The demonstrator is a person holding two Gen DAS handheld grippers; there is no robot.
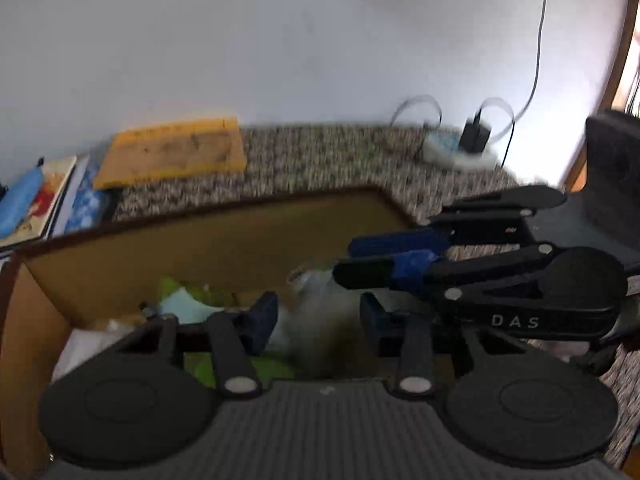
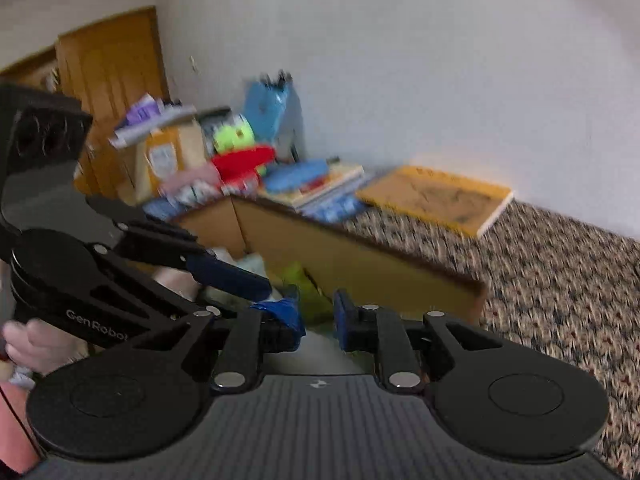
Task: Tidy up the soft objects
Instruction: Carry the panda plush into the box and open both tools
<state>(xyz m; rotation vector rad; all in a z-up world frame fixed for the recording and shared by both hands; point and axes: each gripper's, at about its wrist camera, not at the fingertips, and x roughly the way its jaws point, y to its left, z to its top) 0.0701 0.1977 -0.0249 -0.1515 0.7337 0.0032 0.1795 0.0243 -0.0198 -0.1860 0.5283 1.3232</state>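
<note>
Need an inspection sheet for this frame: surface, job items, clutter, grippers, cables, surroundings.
Surface: speckled patterned carpet, blurred by motion.
Job's things: open cardboard box holding green and pale soft items; details blurred.
Clutter: yellow board on the carpet, stack of books, pile of toys and bags by the wall.
Grippers: left gripper open over the box; right gripper open, nothing between its fingers.
Cables: white cable down the wall to a plugged power strip.
Surroundings: white wall, wooden door.
</note>
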